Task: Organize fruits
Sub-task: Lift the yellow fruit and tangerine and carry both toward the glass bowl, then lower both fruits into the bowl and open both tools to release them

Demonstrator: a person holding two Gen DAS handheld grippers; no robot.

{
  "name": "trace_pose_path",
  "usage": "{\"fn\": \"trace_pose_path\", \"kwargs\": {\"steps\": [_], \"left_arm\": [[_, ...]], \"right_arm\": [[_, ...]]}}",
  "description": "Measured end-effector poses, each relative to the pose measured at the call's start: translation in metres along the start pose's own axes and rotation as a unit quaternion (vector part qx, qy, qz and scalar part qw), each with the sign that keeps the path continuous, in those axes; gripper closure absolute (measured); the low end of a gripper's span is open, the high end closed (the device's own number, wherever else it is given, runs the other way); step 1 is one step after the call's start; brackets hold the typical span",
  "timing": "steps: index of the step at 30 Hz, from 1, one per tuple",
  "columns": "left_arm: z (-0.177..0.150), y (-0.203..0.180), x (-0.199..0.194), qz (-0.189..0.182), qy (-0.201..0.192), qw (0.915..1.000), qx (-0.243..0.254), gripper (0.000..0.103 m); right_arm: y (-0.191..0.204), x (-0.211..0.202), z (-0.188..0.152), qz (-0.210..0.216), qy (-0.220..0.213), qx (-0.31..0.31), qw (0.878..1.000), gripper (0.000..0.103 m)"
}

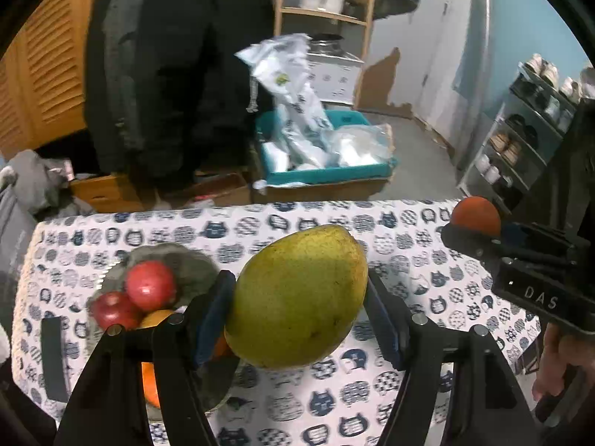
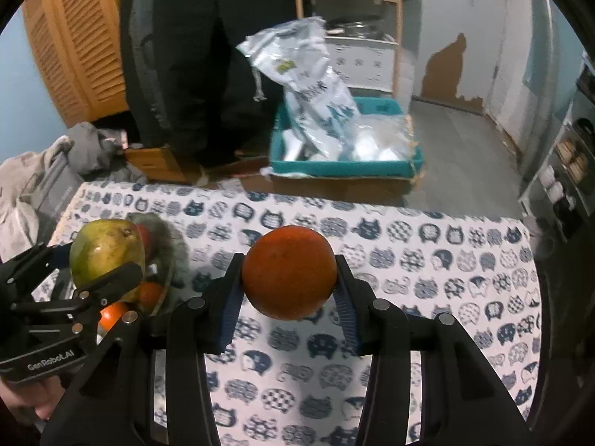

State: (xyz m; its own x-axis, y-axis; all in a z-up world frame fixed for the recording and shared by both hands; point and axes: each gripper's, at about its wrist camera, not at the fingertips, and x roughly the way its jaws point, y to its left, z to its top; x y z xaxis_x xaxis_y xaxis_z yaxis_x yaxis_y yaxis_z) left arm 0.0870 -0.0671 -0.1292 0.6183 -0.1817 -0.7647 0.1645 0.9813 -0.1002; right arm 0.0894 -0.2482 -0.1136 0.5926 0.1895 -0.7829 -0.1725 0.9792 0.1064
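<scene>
My left gripper (image 1: 299, 297) is shut on a large green-yellow mango (image 1: 297, 297), held above the cat-print tablecloth (image 1: 334, 401). Behind its left finger stands a glass bowl (image 1: 178, 260) with two red apples (image 1: 148, 284) and orange fruits (image 1: 150, 383), partly hidden. My right gripper (image 2: 290, 278) is shut on an orange (image 2: 290, 273), lifted over the middle of the table. The right wrist view shows the mango (image 2: 106, 252) and the left gripper (image 2: 108, 264) at the left, over the bowl (image 2: 163, 282). In the left wrist view the orange (image 1: 476, 215) appears at the far right.
A dark flat strip (image 1: 54, 356) lies on the cloth left of the bowl. Beyond the table's far edge are a teal crate with plastic bags (image 1: 323, 148), cardboard boxes, a wooden shelf with pots (image 1: 323, 0), hanging dark clothes (image 1: 178, 74) and a shoe rack (image 1: 520, 141).
</scene>
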Motion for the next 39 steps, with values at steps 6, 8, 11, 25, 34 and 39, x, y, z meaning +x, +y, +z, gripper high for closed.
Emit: {"fn": "trace_pose_path", "kwargs": {"steps": [6,8,11,25,34,39], "left_arm": [[-0.004,0.036,-0.013,0.024,-0.005,0.9994,-0.023,0.032],[-0.006,0.047,-0.016,0.029,-0.008,0.9991,-0.030,0.032],[-0.009,0.064,-0.018,0.039,-0.009,0.9984,-0.041,0.032],[-0.038,0.140,-0.004,0.076,0.019,0.9916,-0.103,0.032],[-0.055,0.168,0.021,0.075,0.051,0.9873,-0.130,0.032],[-0.062,0.177,0.035,0.072,0.069,0.9848,-0.142,0.032]], "right_arm": [[0.035,0.006,0.014,0.025,-0.005,-0.016,1.000,0.058],[0.046,0.010,0.017,0.032,-0.005,-0.021,0.999,0.058],[0.062,0.019,0.021,0.041,0.000,-0.030,0.999,0.058],[0.126,0.069,0.024,0.074,0.044,-0.059,0.995,0.058],[0.160,0.105,0.018,0.085,0.078,-0.087,0.990,0.058],[0.166,0.120,0.014,0.090,0.095,-0.084,0.988,0.058]]}}
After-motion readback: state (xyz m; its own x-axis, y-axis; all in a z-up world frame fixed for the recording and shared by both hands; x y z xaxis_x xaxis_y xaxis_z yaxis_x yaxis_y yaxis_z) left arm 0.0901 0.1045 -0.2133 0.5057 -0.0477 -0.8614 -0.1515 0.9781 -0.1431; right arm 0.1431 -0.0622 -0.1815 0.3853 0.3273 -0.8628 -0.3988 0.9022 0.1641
